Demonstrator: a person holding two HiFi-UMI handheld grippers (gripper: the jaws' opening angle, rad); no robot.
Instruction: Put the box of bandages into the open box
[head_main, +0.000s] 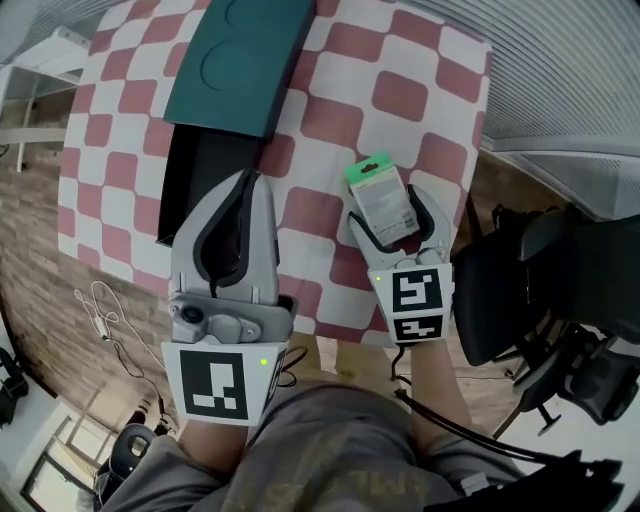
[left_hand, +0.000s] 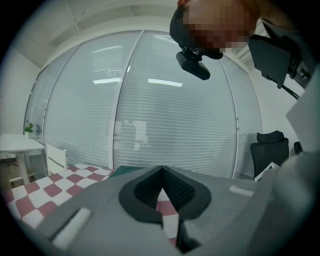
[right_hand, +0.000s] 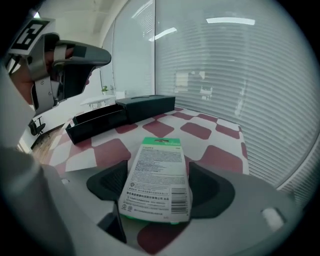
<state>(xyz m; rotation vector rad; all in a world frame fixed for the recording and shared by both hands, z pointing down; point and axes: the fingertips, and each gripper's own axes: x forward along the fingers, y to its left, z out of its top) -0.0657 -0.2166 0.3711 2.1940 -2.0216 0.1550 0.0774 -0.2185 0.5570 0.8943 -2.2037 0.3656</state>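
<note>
The right gripper (head_main: 393, 212) clamps the box of bandages (head_main: 383, 200) by its long sides near the worktop's right edge, with the long axis pointing toward the far edge. The open box (head_main: 190, 180) lies to its left along the left edge, also lengthwise near-to-far. The left gripper (head_main: 246, 182), jaws pressed together and empty, is the nearer one to it.

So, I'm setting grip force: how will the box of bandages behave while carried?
Probably light: the box of bandages looks like thin, flat cardboard, held by the right gripper at its long edges. Likely crushable, as thin walls could buckle under a hard squeeze. Its printed face looks smooth, so it might slip in the grip; being flat, it shouldn't roll.
</note>
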